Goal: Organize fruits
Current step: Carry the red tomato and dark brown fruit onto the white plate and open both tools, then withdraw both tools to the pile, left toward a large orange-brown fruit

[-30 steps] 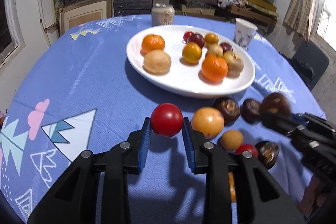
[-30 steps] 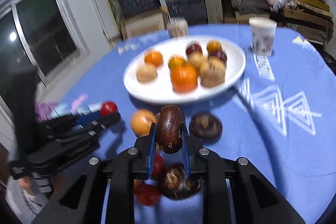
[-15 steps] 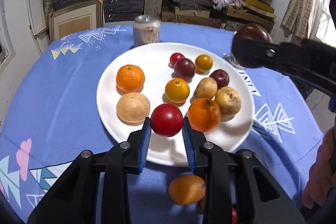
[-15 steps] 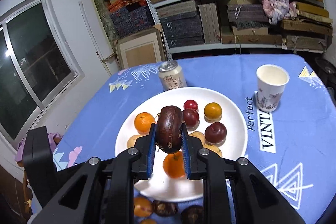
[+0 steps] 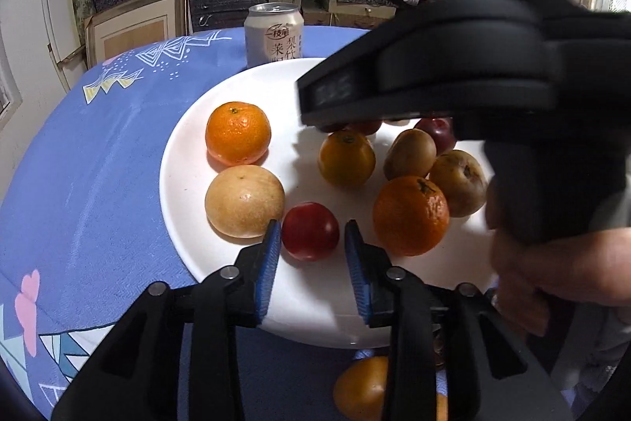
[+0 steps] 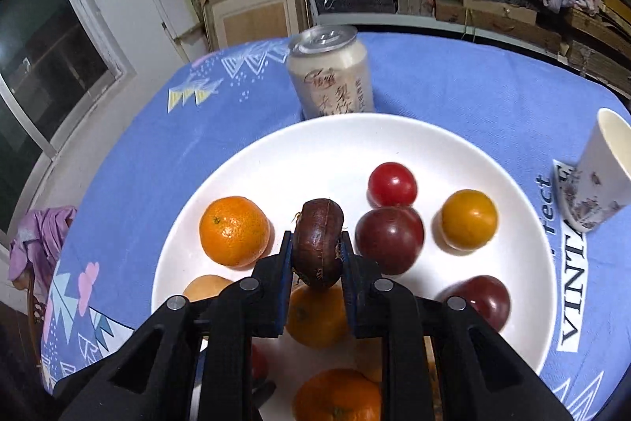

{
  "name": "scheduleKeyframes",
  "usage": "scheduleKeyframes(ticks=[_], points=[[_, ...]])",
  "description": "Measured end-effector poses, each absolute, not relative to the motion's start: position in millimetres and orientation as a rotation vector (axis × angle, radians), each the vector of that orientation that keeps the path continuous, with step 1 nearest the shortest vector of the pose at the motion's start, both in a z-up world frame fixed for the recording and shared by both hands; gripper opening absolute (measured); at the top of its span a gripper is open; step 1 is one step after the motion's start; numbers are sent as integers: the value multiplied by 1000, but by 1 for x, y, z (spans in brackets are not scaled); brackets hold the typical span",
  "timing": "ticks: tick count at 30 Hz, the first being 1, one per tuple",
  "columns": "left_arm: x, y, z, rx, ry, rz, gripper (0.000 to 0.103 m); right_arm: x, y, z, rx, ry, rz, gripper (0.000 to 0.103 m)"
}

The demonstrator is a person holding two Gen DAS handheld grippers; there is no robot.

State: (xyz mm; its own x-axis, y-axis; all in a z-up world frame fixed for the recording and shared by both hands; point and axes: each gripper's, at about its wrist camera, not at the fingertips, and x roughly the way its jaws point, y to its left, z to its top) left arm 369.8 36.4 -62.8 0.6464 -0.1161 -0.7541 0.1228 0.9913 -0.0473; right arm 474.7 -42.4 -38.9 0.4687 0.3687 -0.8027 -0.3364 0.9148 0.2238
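A white plate point(image 5: 185, 184) holds several fruits: oranges, a pale round fruit, plums, tomatoes. My left gripper point(image 5: 313, 235) is open, its blue pads on either side of a red tomato point(image 5: 310, 231) that rests on the plate's near part with small gaps on both sides. My right gripper point(image 6: 317, 247) is shut on a dark brown wrinkled fruit point(image 6: 318, 242) and holds it above the plate's point(image 6: 315, 152) middle. The right gripper's body crosses the left wrist view point(image 5: 453, 85) and hides the plate's far right.
A drink can point(image 6: 331, 73) stands just behind the plate. A paper cup point(image 6: 599, 176) stands at the plate's right. An orange-yellow fruit point(image 5: 361, 387) lies on the blue tablecloth point(image 5: 79, 164) in front of the plate. Shelves with boxes lie beyond the table.
My left gripper has opened and let the red tomato down on the plate. My right gripper has come lower and closer over the plate, still holding the brown fruit.
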Motion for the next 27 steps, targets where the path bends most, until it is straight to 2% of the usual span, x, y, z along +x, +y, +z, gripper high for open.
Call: scheduleKeyframes(ticks=[1,3,7,10,12,13,14,15,21,27], points=[[369,36,-62,3,855,-143,44,475,-41,-40,33,993,428,24],[368,36,-63,12,854,-132,47,474,-44,-39,49,982,426,34],[365,39,-59,-7,842,-126,62,467,-53,-30,89,962,437,36],[357,47,-50,-36,821,-117,64,449,-70,-11,109,915,440,38],[349,54,-44,-67,813,-110,65,428,-86,3,135,877,441,45],[344,58,-41,-75,807,-103,67,416,-95,10,152,852,441,51],[337,62,-38,-80,797,-88,71,402,-104,14,161,831,440,56],[330,65,-36,-84,788,-74,76,381,-117,19,169,800,437,57],[273,83,-34,-115,772,-9,87,284,-177,5,264,715,389,71],[222,65,-35,-34,746,4,88,235,-211,-26,372,719,350,76]])
